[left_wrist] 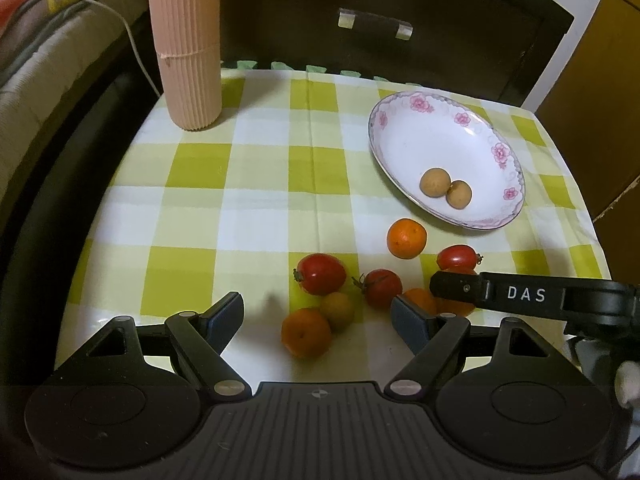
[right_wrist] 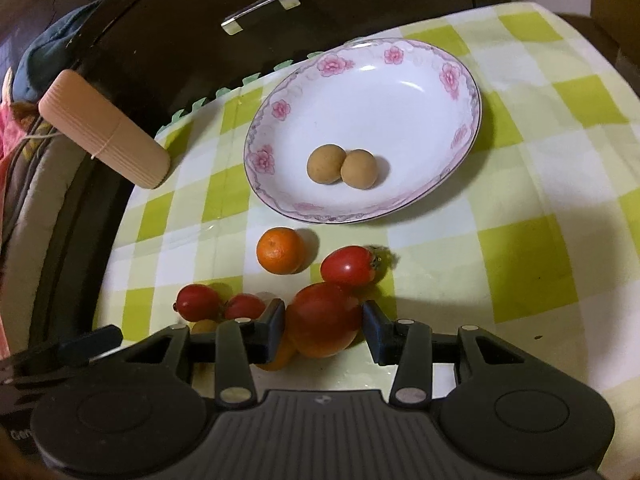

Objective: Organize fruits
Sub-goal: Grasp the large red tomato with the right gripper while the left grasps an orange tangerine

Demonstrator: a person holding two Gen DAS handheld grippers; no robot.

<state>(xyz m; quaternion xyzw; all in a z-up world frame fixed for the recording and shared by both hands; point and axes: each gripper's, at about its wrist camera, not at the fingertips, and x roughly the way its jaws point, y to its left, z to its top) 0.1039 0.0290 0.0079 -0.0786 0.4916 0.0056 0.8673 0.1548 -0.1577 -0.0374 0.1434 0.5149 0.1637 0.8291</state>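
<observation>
A white flowered plate (left_wrist: pixel 384 120) (right_wrist: pixel 260 148) holds two brown longans (left_wrist: pixel 434 182) (right_wrist: pixel 326 164). Loose on the checked cloth lie several cherry tomatoes (left_wrist: pixel 320 274) (right_wrist: pixel 348 266), small oranges (left_wrist: pixel 406 238) (right_wrist: pixel 280 250) and one greenish longan (left_wrist: pixel 338 310). My left gripper (left_wrist: pixel 318 314) hangs wide open over an orange (left_wrist: pixel 306 332) and that longan, touching neither. My right gripper (right_wrist: pixel 324 322) is low over the pile, jaws partly open, with a reddish-orange fruit (right_wrist: pixel 322 320) between the pads, which stand close to its sides. A second orange (right_wrist: pixel 280 356) sits partly hidden behind its left finger.
A tall pink ribbed cylinder (left_wrist: pixel 186 48) (right_wrist: pixel 104 128) stands at the cloth's far left corner. A dark cabinet with a metal handle (left_wrist: pixel 374 24) (right_wrist: pixel 260 10) is behind the table. Bedding and a white cable (left_wrist: pixel 100 8) lie to the left.
</observation>
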